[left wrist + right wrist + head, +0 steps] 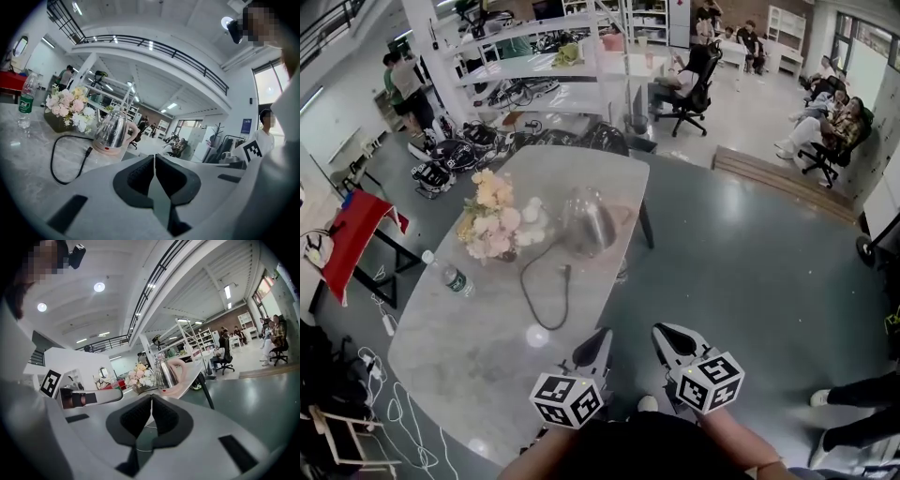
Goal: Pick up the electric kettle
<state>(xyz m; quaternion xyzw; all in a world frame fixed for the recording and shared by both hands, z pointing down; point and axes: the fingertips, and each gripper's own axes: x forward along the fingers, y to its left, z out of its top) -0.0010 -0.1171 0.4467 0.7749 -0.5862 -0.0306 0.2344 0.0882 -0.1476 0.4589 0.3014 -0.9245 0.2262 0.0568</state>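
Steel kettle [589, 223] upright on worktop [459, 347], well ahead | left gripper [600, 339] nearer than right gripper [666, 336] | both closed tight; nothing held

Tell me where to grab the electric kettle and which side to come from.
Take the electric kettle by its pink handle, coming from the right edge of the table with the right gripper, whose jaws are shut and must open first. The handle sticks out that way; flowers crowd the other side.

The silver kettle [587, 225] has a pink handle and base; cord [523, 281] black, flowers [492, 225] pink-white, table [459, 347] grey-marbled.
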